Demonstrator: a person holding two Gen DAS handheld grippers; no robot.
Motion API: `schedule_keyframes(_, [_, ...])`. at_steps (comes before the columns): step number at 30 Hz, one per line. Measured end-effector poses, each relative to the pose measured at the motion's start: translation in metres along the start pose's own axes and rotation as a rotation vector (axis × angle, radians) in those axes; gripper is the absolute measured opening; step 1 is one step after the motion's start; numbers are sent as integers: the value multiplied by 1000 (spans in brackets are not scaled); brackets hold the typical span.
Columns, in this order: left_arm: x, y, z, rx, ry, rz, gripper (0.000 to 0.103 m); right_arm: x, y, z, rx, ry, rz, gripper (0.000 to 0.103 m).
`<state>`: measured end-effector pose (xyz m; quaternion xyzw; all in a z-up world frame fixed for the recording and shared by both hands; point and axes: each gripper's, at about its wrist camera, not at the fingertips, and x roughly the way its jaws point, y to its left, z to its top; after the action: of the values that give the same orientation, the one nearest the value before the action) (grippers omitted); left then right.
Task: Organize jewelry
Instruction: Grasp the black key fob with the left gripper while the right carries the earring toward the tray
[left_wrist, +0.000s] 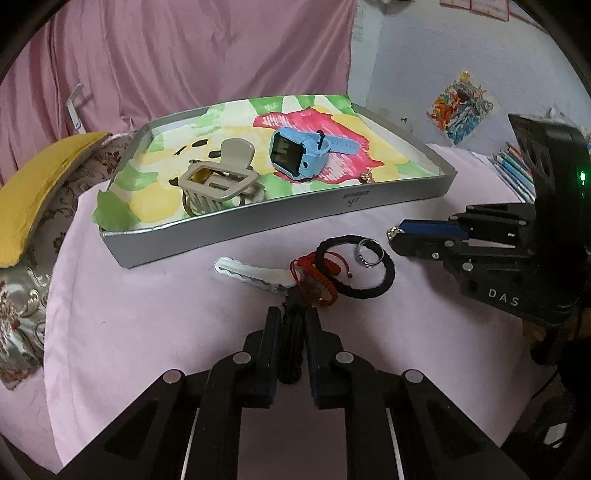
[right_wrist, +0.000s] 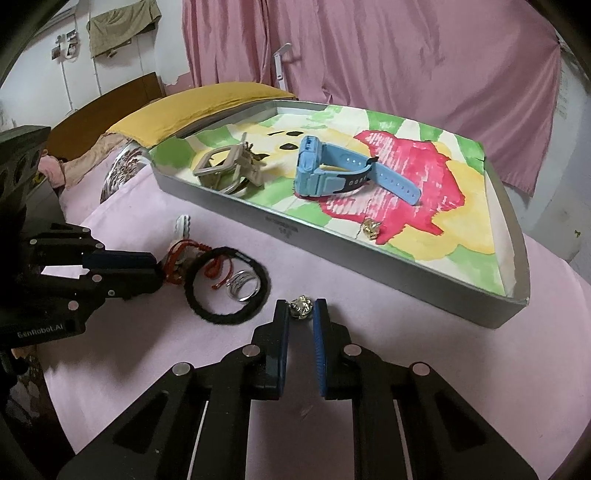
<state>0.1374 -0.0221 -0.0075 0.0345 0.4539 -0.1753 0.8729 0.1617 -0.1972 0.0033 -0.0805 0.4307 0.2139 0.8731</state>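
Observation:
On the pink cloth lie a red cord bracelet (left_wrist: 321, 271) (right_wrist: 177, 258), a black braided band (left_wrist: 373, 280) (right_wrist: 207, 314), a silver ring (left_wrist: 365, 253) (right_wrist: 243, 286) and a white hair clip (left_wrist: 247, 273) (right_wrist: 183, 225). My left gripper (left_wrist: 293, 314) (right_wrist: 157, 271) is shut on a black ribbed piece (left_wrist: 291, 343) just before the red bracelet. My right gripper (right_wrist: 301, 306) (left_wrist: 393, 236) is shut on a small gold earring (right_wrist: 302, 307). The grey tray (left_wrist: 258, 218) (right_wrist: 369, 266) holds a blue watch (left_wrist: 295, 155) (right_wrist: 314, 173), a beige claw clip (left_wrist: 218, 177) (right_wrist: 225, 166) and another gold earring (left_wrist: 367, 178) (right_wrist: 371, 228).
A yellow cushion (left_wrist: 40, 184) (right_wrist: 207, 107) lies left of the tray on patterned bedding. Pink curtains hang behind. Books (left_wrist: 517, 166) are stacked at the far right. Bare pink cloth lies between the grippers and the tray.

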Motion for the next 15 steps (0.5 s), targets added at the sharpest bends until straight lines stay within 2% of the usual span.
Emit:
schedule_keyframes(11, [-11,10,-16,-108,22,-79,12,-15,5,-17,10,-2,34,12])
schedule_keyframes(13, [-13,10,-19,-124,31,-106,12,-17,6,-20,14,-3,41,12])
schedule_keyframes(15, [-13,11,-22,-155,48,-173,12,-19,7,-22,20,-8,45,12])
